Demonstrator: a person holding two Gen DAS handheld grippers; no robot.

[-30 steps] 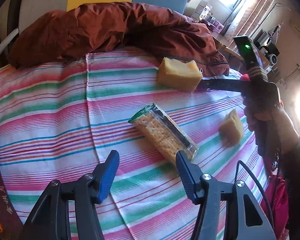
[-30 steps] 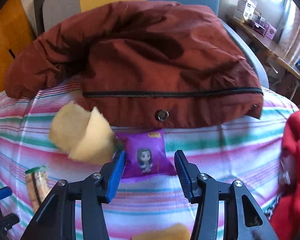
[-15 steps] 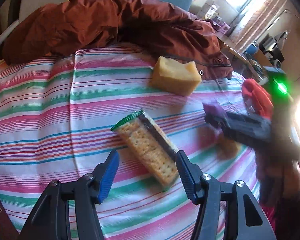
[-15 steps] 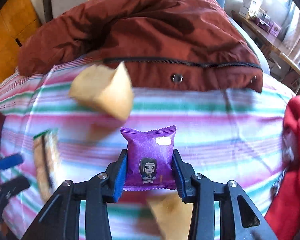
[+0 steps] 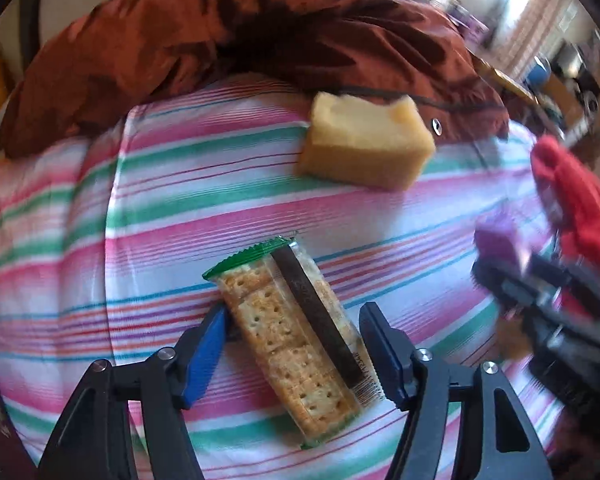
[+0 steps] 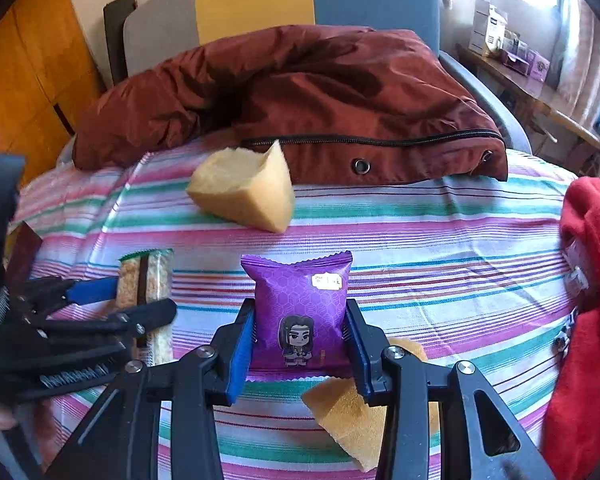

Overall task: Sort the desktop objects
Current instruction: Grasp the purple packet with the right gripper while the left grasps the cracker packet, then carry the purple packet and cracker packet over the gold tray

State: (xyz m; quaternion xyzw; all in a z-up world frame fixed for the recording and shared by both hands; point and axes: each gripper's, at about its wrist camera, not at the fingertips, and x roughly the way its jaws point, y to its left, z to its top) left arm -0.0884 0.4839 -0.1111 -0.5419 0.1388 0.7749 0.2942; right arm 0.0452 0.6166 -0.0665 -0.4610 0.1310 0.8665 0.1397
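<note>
While the right gripper holds the purple snack packet clamped between its pads above the striped cloth, the left gripper has just spread its jaws wide around the cracker pack — straddling it, not yet pressing. Sorting looks barely begun: one item is in hand, while the crackers, the large yellow sponge by the brown jacket and a smaller sponge piece lie loose on the cloth — no sorted group is visible.

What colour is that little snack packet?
Purple snack packet, with a cartoon figure; clearest in the right wrist view.
</note>
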